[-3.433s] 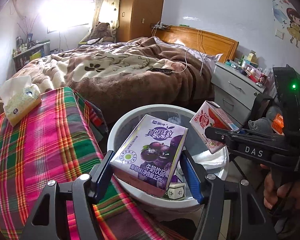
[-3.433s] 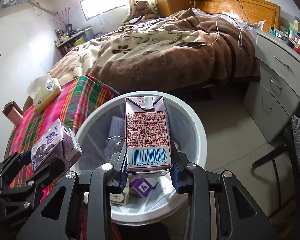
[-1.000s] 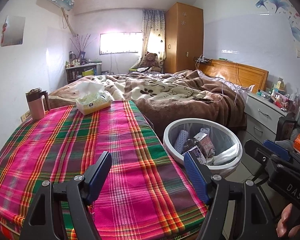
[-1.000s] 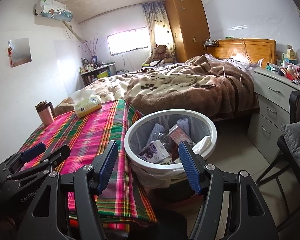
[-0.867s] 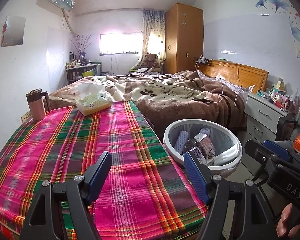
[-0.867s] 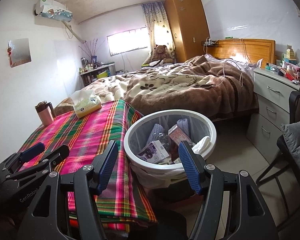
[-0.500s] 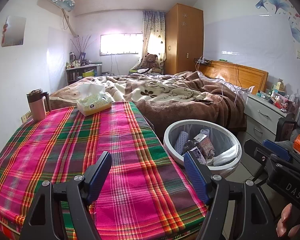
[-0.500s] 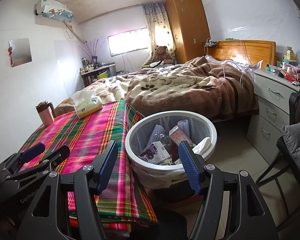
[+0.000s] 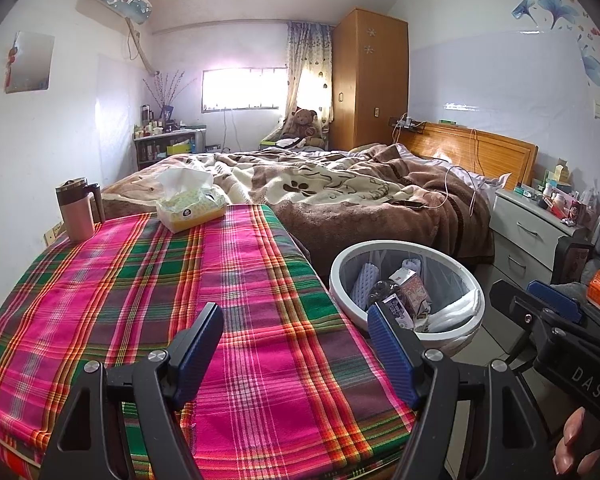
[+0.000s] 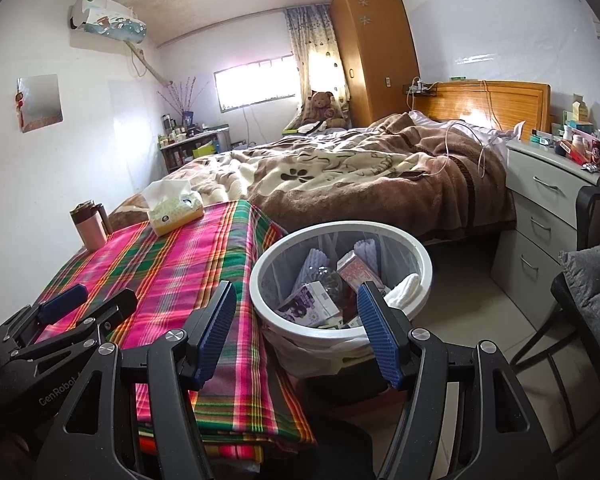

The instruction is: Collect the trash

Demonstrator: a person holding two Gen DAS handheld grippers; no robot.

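Note:
A white trash bin (image 9: 467, 322) (image 10: 262, 304) stands on the floor beside the table's right edge. Inside lie a purple milk carton (image 10: 310, 303) (image 9: 398, 311), a red-and-white carton (image 10: 356, 269) (image 9: 414, 290) and other trash. My left gripper (image 9: 296, 338) is open and empty above the plaid tablecloth (image 9: 148, 280) near the table's front. It also shows at the lower left of the right wrist view (image 10: 86, 298). My right gripper (image 10: 296, 324) is open and empty, just in front of the bin. It also shows at the right of the left wrist view (image 9: 534, 294).
A tissue box (image 9: 190, 206) and a pink mug (image 9: 76, 212) stand at the table's far end. A bed (image 9: 340, 188) lies beyond, a white drawer unit (image 10: 548, 220) at the right, and a chair (image 10: 588, 292) near the right edge.
3.4 s ago each gripper held a carton over the bin. Both cartons now lie in the bin and both grippers have opened and drawn back. Over the last second almost nothing moved.

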